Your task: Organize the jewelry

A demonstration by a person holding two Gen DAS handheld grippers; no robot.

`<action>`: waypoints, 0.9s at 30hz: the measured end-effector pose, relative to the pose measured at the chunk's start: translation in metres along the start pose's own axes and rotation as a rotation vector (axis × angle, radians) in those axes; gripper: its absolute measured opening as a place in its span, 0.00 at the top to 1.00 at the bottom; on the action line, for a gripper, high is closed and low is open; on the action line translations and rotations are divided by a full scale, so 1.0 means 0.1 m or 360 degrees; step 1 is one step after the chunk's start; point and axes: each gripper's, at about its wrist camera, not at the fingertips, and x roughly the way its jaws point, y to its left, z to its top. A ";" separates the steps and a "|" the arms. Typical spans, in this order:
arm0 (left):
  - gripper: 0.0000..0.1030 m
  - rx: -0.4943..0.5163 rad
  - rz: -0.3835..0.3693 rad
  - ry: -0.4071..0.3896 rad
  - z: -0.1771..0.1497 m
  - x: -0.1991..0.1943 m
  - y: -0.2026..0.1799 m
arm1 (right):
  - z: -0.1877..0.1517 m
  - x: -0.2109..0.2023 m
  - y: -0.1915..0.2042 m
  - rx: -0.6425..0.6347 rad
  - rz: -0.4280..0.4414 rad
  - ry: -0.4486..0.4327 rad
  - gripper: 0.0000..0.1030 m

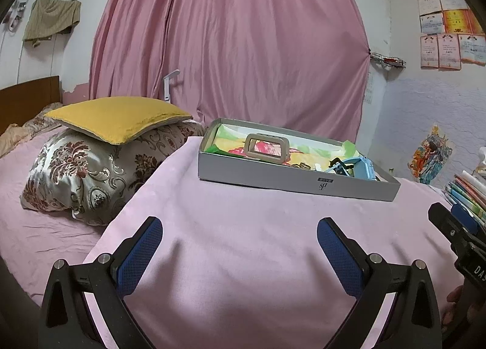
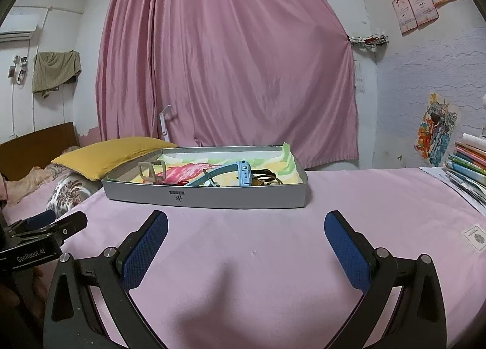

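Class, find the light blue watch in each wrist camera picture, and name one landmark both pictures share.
Left wrist view: the light blue watch lies at the right end of the grey box, right of centre.
Right wrist view: the light blue watch lies in the middle of the grey box, at picture centre.
Shared landmark: the pink curtain behind the box.

Pink curtain (image 1: 237, 45) covers the back wall. Yellow pillow (image 1: 118, 116) lies on a floral pillow (image 1: 82, 173), left side of bed, w/ wooden headboard (image 1: 29, 97) behind. Pink sheet (image 1: 243, 227) spread over the bed. Olive cloth (image 1: 51, 19) hangs on left wall. Certificates (image 1: 449, 30) stuck upper right, colourful picture (image 1: 429, 157) lower down. Book stack (image 2: 469, 164) at right edge. AC unit (image 2: 18, 33) top left.
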 end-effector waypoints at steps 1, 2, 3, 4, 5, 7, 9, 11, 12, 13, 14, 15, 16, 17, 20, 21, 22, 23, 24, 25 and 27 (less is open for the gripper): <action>0.01 0.0000 -0.0001 0.0001 0.00 0.00 0.00 | 0.00 0.00 0.01 -0.0003 0.0000 0.0001 0.02; 0.01 0.0000 -0.0001 0.0002 0.00 0.00 0.00 | 0.00 0.00 0.01 -0.0004 0.0000 0.0001 0.02; 0.01 0.0004 0.0001 0.0002 0.00 0.00 0.00 | 0.00 0.00 0.01 -0.0004 0.0000 0.0000 0.02; 0.01 0.0006 0.0003 0.0002 0.01 0.01 0.00 | 0.00 0.00 0.01 -0.0004 0.0001 0.0000 0.02; 0.01 0.0008 0.0004 0.0002 0.01 0.01 0.00 | 0.00 0.00 0.01 -0.0004 0.0001 0.0001 0.02; 0.01 0.0006 0.0004 0.0002 0.01 0.01 0.00 | 0.00 0.01 0.02 -0.0008 0.0002 0.0001 0.02; 0.01 0.0007 0.0002 0.0002 0.01 0.01 0.00 | 0.00 0.00 0.02 -0.0010 0.0001 0.0000 0.02; 0.01 0.0008 0.0004 0.0000 0.00 0.00 0.00 | 0.01 0.00 0.02 -0.0012 0.0001 0.0002 0.02; 0.01 0.0008 0.0005 -0.0001 0.01 0.01 0.00 | 0.01 0.00 0.02 -0.0013 0.0000 0.0002 0.02; 0.01 0.0009 0.0004 0.0002 0.01 0.01 0.00 | 0.01 0.00 0.02 -0.0012 0.0001 0.0002 0.02; 0.01 0.0011 0.0005 0.0003 0.01 0.01 0.00 | 0.01 0.00 0.02 -0.0012 0.0001 0.0002 0.02; 0.01 0.0010 0.0005 0.0002 0.01 0.01 0.00 | 0.01 0.00 0.02 -0.0011 0.0001 0.0002 0.02; 0.01 0.0009 0.0005 0.0001 0.00 0.00 0.00 | 0.01 0.00 0.02 -0.0011 0.0001 0.0002 0.02; 0.01 0.0009 0.0005 0.0002 0.01 0.01 0.00 | 0.01 0.00 0.02 -0.0011 0.0001 0.0002 0.02; 0.01 0.0010 0.0005 0.0001 0.00 0.00 0.00 | 0.01 0.00 0.02 -0.0012 0.0001 0.0002 0.02; 0.01 0.0009 0.0005 0.0001 0.00 0.00 0.00 | 0.01 0.00 0.02 -0.0012 0.0001 0.0003 0.02; 0.01 0.0009 0.0004 0.0001 0.00 0.00 -0.01 | 0.01 0.00 0.02 -0.0013 0.0001 0.0003 0.02; 0.01 0.0009 0.0005 0.0001 0.00 0.00 -0.01 | 0.01 0.00 0.02 -0.0012 0.0001 0.0003 0.02; 0.01 0.0009 0.0005 0.0000 0.00 0.00 -0.01 | 0.01 0.00 0.03 -0.0013 0.0002 0.0004 0.02; 0.01 0.0010 0.0005 0.0001 0.01 0.00 -0.01 | 0.01 0.00 0.02 -0.0012 0.0001 0.0003 0.02; 0.01 0.0013 0.0006 0.0002 0.01 0.01 0.00 | 0.01 0.00 0.02 -0.0011 0.0002 0.0003 0.02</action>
